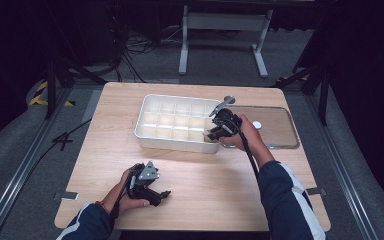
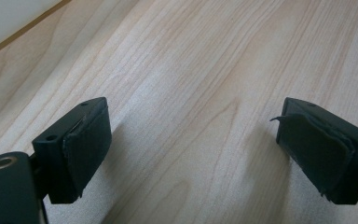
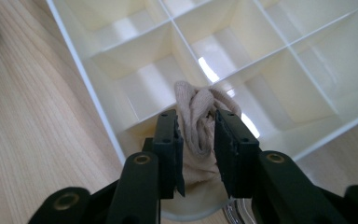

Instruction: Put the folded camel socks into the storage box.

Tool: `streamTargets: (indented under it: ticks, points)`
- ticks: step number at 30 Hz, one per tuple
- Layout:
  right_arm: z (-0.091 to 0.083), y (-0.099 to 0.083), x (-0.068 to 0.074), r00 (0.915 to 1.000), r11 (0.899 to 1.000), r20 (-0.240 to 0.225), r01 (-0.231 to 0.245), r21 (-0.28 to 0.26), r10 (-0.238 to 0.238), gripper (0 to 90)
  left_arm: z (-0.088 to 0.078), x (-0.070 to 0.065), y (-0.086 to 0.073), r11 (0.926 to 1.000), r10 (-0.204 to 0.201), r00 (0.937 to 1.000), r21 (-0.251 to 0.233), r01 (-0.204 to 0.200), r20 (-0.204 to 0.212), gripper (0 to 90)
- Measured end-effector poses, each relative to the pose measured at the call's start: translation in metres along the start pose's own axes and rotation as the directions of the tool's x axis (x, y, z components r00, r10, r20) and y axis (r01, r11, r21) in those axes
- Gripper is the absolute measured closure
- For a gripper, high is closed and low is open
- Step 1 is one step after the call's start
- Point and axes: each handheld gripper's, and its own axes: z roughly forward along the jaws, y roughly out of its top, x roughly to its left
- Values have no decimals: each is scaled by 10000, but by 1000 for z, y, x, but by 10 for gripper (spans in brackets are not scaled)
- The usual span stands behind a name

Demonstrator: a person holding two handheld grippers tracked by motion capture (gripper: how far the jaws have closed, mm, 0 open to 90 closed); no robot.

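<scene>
A white compartment tray [image 1: 170,144] lies at the middle of the wooden table [image 1: 205,185]. My right gripper [image 1: 211,133] hangs over the tray's near right corner. In the right gripper view, the right gripper [image 3: 198,140] has a rolled beige sock [image 3: 199,109] between its jaws. The cloth fills the gap and touches both pads, and its lower end sinks into the corner compartment of the tray [image 3: 98,98]. My left gripper [image 1: 164,194] rests on the table near the front edge, and in its own view the left gripper [image 2: 191,140] stands wide open over bare wood.
A clear lid [image 1: 280,131] with a white knob [image 1: 256,125] lies flat right of the tray, close behind the right hand. The tray's other compartments look empty. A white table frame [image 1: 225,30] stands on the floor beyond the far edge.
</scene>
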Motion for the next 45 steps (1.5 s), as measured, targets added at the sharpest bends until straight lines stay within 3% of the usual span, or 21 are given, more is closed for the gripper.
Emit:
streamTargets:
  ticks: [5,12,18,22,30,36,45]
  points:
    - [-14,-4,6,9984,9981,521,231,-563,-202,676,0,0,0,10000,-20,10000,-8,20,-6,104]
    - [-39,-17,15,9966,9902,662,563,-1276,-481,660,0,0,0,10000,23,10000,28,-22,-39,104]
    - [-58,-34,24,9917,9832,986,971,-1546,-824,631,0,0,0,10000,2,10000,23,-2,-55,104]
    - [-69,-46,25,9904,9808,1133,977,-1690,-792,590,-1,-1,-1,10000,-63,9999,22,63,-89,104]
    - [-84,-80,27,9864,9813,1479,967,-1665,-721,494,-1,-1,-1,10000,-77,9999,56,77,-94,104]
    - [-86,-105,34,9785,9830,1825,1220,-1374,-959,447,-1,-1,-1,9999,-152,9998,8,152,-149,105]
    - [-82,-139,40,9732,9895,2125,1096,-937,-876,386,-1,-2,-1,9998,-175,9997,-9,175,-148,104]
